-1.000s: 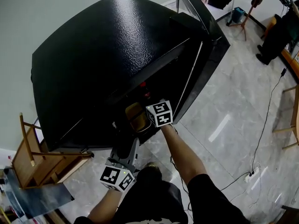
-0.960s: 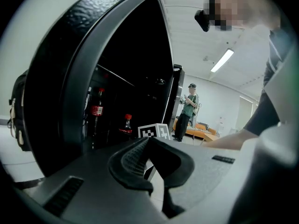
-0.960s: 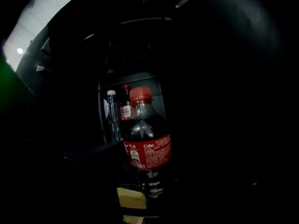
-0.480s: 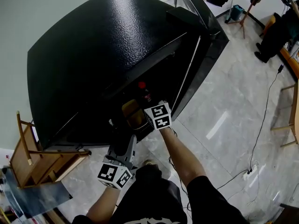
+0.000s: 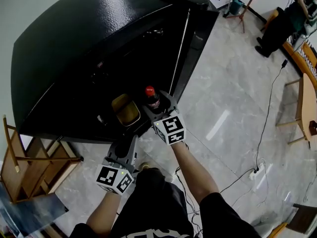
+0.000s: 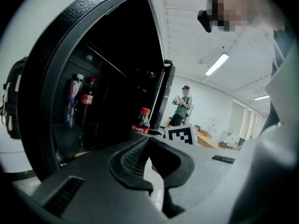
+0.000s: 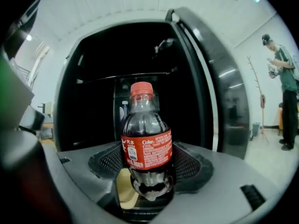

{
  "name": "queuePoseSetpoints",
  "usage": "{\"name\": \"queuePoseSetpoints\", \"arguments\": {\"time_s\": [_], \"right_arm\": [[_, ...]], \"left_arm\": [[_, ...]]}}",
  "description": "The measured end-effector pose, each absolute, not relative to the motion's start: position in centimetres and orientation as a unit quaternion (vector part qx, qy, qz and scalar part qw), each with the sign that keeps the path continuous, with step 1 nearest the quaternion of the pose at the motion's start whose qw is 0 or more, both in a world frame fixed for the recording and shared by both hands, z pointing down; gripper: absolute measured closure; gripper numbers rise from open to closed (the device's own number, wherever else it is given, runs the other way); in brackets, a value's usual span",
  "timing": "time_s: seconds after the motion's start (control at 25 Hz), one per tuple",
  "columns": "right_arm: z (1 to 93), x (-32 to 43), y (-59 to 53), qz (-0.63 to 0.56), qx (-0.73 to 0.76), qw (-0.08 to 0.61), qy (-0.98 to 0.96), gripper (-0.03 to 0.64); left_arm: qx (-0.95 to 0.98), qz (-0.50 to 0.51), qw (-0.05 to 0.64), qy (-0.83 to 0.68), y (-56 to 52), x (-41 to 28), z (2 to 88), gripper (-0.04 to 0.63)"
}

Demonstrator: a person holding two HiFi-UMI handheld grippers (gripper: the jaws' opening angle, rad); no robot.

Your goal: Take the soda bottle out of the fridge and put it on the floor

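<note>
The soda bottle (image 5: 151, 97) has dark cola, a red cap and a red label, and it stands upright. My right gripper (image 5: 154, 107) is shut on its lower body, just outside the open front of the black fridge (image 5: 74, 48). In the right gripper view the bottle (image 7: 145, 148) fills the middle between the two pads of the right gripper (image 7: 148, 174). My left gripper (image 5: 130, 145) hangs lower left of it, shut and holding nothing. The left gripper view shows the left gripper (image 6: 150, 146) with the bottle (image 6: 141, 122) beyond it.
The fridge door (image 5: 190, 43) stands open to the right. Two more bottles (image 6: 81, 99) stay inside the fridge. A yellow container (image 5: 124, 110) sits at the fridge's lower edge. A wooden chair (image 5: 22, 162) is left, a cable (image 5: 267, 108) crosses the marble floor, and a person (image 5: 292, 4) is far right.
My right gripper has drawn the bottle out of the dark fridge opening toward me; its red cap now shows fully. The left gripper has stayed low and shut.
</note>
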State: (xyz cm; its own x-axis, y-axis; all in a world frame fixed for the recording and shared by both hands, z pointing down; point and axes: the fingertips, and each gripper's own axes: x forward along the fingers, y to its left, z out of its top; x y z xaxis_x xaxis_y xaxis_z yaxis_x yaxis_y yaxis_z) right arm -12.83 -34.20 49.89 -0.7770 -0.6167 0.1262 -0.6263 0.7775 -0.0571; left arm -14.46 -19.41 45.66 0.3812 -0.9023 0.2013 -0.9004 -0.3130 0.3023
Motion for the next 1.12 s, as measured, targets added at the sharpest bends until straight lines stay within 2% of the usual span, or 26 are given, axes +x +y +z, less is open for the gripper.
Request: {"name": "queuePoseSetpoints", "arguments": {"time_s": [0.52, 1.12], "right_arm": [[58.1, -3.0, -31.2, 0.060, 0.387, 0.048, -0.919, 0.296], [72.4, 1.1, -31.6, 0.048, 0.402, 0.031, -0.914, 0.296]], "left_arm": [[0.859, 0.017, 0.165, -0.485, -18.5, -9.0, 54.6, 0.589], [0.894, 0.023, 0.130, -0.427, -18.3, -4.8, 70.8, 0.589]]}}
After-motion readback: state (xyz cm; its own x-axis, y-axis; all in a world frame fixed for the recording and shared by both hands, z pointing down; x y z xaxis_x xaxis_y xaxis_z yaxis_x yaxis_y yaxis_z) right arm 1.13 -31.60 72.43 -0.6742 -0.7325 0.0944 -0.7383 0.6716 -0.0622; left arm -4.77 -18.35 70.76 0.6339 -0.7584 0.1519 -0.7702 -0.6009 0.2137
